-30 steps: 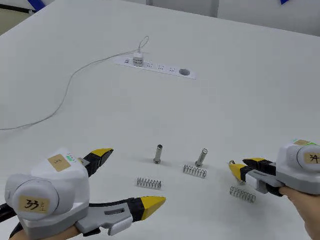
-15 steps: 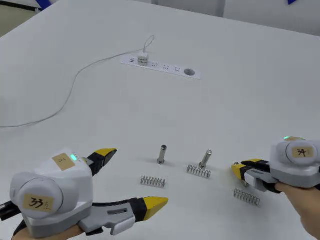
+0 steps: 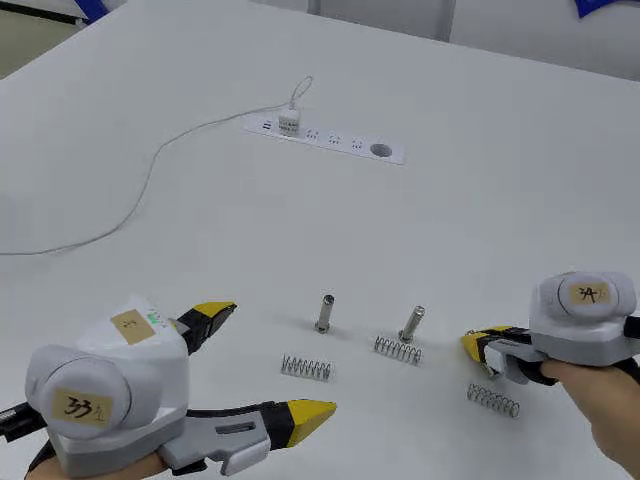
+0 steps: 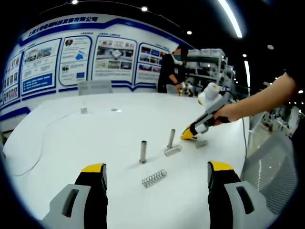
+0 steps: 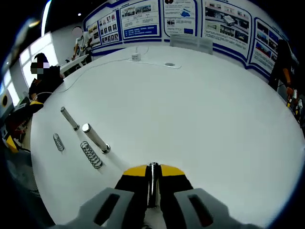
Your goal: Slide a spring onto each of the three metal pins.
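Observation:
Two metal pins (image 3: 325, 312) (image 3: 411, 324) stand upright on the white table (image 3: 420, 230). Three springs lie flat: one (image 3: 305, 367) before the left pin, one (image 3: 398, 349) at the foot of the right pin, one (image 3: 492, 400) under the right gripper. My right gripper (image 3: 476, 346) is shut on the third pin (image 5: 152, 183), which runs between its yellow tips. At the near left my left gripper (image 3: 262, 362) stands wide open with nothing in it. In the left gripper view, a spring (image 4: 154, 178) and both pins (image 4: 143, 151) (image 4: 170, 138) lie ahead of it.
A white power strip (image 3: 325, 137) with a plug (image 3: 290, 122) lies further back on the table. Its thin cable (image 3: 150, 170) curves off to the left edge. In the left gripper view a person (image 4: 169, 67) stands by shelves beyond the table.
The head camera has drifted a little. The right gripper has rolled so that its label faces up, staying at the third pin. The left gripper has hardly moved.

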Demonstrator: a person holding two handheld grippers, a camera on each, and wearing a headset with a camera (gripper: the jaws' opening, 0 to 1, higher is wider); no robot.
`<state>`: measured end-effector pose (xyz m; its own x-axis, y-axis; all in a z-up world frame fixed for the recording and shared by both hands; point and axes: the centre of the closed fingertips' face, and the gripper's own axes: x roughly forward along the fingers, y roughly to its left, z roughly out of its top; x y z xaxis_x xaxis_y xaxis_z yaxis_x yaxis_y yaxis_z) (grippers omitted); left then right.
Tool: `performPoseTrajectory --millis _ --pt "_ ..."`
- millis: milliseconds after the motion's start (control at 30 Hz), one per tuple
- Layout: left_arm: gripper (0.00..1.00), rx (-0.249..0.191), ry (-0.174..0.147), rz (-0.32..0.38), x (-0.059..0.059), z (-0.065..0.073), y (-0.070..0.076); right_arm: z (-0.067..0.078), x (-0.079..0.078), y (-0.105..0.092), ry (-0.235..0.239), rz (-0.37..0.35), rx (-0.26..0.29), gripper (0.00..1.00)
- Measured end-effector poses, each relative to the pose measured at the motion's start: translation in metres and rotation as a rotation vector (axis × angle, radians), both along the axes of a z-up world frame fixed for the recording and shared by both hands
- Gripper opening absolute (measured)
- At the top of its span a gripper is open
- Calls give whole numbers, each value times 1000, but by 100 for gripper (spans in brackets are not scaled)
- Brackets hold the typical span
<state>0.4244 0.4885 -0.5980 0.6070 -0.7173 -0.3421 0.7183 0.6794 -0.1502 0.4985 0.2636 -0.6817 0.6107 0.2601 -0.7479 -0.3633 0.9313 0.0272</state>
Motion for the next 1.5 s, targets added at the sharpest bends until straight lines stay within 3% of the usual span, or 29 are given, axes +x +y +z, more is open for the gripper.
performPoseTrajectory --millis 300,567,1500 --pt "89 20 5 -4 0 -4 2 0 -1 0 35 -14 -2 8" --pt "88 52 6 -6 -1 -9 4 1 -4 2 36 -2 -28 8" --pt "87 102 -12 -37 -4 -12 1 34 -9 -8 -87 -36 1 8"
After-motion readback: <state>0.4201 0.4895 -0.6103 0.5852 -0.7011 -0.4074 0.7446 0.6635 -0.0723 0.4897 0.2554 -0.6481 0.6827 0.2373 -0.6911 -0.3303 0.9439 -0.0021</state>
